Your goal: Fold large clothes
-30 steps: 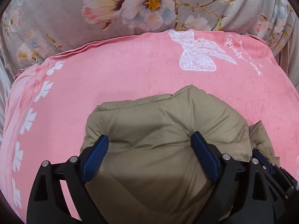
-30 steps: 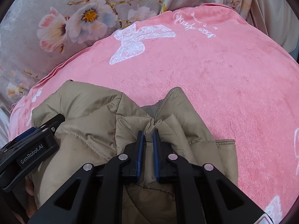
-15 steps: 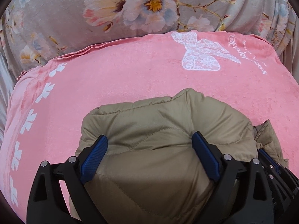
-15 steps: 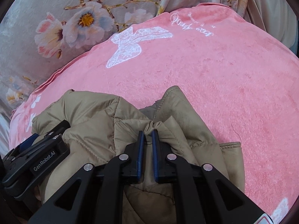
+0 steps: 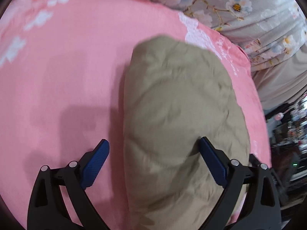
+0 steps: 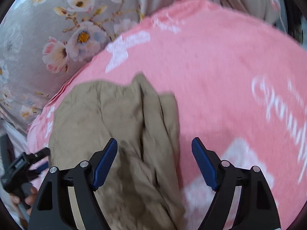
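A: Where's the jacket?

B: Your khaki padded jacket [image 5: 180, 115] lies bunched in a thick roll on the pink blanket [image 5: 63, 72], which covers the bed. Your right gripper [image 6: 154, 159] has just been opening; its jaws now stand wide, with the loose flaps of the jacket lying beneath and between them but not pinched. Your left gripper [image 5: 153, 164] is spread wide too: one pad sits against the roll's side, the other is clear over the blanket, so you hold nothing there.

A: So what do I do with it?

B: I'd judge the bundle is set down and wants tidying. Tuck the flaps on the right under or flat against the roll, pinching a good thickness of padding, since the slippery shell will likely spring back. Press the bulk down so the fold stays.

A: Anything in my way?

B: The blanket around the jacket is bare. The floral bedsheet [image 6: 57, 28] lies beyond it. Mind your two grippers near the jacket's left edge, where they come close together.
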